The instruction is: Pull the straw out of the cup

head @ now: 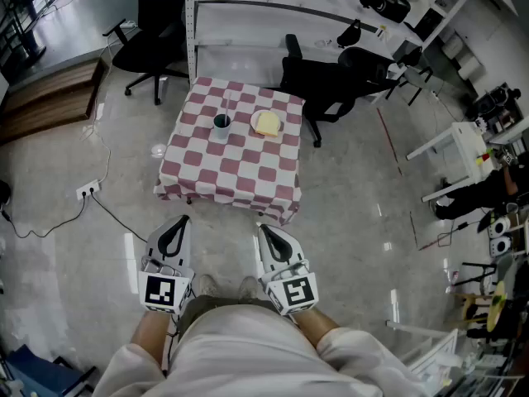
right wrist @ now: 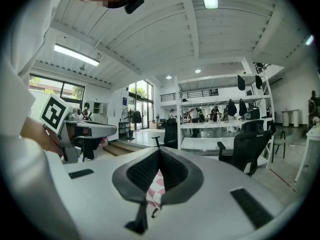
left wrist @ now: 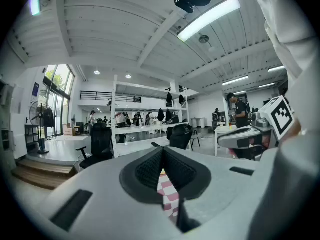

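Now | left tool (left wrist: 163,149), right tool (right wrist: 159,150) closed | ribbed pads (left wrist: 147,170) | checkered tablecloth (head: 248,172), round cup (head: 221,125)

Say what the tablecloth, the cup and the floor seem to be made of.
Tablecloth: probably woven fabric, matte, red-and-white checked; its edges hang and fold over the table's sides.
Cup: dark and smooth-looking; too small to tell plastic from ceramic.
Floor: hard and polished, perhaps sealed concrete or tile; it shows bright reflected streaks.
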Demonstrator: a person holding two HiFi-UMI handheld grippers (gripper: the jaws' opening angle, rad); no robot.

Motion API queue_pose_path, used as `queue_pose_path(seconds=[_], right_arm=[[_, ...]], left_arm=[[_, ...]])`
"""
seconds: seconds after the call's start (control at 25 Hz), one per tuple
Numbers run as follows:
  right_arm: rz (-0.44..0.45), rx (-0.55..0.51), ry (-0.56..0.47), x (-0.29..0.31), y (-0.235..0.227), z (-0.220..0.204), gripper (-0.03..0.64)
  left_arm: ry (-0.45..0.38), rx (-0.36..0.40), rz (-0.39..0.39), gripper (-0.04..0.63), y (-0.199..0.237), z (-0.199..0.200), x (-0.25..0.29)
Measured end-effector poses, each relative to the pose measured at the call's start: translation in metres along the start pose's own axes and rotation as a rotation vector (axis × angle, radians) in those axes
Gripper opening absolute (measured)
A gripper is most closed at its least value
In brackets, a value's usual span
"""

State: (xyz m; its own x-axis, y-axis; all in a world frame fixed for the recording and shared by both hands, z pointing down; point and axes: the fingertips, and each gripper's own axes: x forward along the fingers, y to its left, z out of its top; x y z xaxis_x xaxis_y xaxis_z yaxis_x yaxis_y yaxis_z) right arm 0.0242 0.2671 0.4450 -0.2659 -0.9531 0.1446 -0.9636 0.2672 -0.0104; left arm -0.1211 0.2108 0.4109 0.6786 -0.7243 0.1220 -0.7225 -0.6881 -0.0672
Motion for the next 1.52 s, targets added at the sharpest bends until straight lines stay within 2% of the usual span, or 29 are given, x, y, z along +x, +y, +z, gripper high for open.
queue_pose_path(seconds=[0.36, 0.56, 1.16, 1.32, 1.52], right_arm=[[-0.009, -0.008, 0.003, -0.002, -0.005, 0.001, 0.003], [0.020, 0.006, 0.007, -0.003, -0.005, 0.000, 0.003], [0.080, -0.025, -0.022, -0.011, -0.037, -0.002, 0.003], [0.087, -0.027, -0.007, -0.007, -0.042, -0.005, 0.003], [0.061, -0.036, 0.004, 0.016, -0.044, -0.008, 0.003]], left_arm=[[0.027, -0.005, 0.010, 0.005, -0.001, -0.009, -0.001], [0.018, -0.003, 0.013, 0.005, -0.005, -0.007, -0.002], [0.016, 0.014, 0.093, 0.005, -0.026, -0.007, 0.008], [0.012, 0.012, 0.087, 0.005, -0.026, -0.011, 0.017], [0.015, -0.001, 0.053, 0.005, -0.005, -0.018, 0.040]])
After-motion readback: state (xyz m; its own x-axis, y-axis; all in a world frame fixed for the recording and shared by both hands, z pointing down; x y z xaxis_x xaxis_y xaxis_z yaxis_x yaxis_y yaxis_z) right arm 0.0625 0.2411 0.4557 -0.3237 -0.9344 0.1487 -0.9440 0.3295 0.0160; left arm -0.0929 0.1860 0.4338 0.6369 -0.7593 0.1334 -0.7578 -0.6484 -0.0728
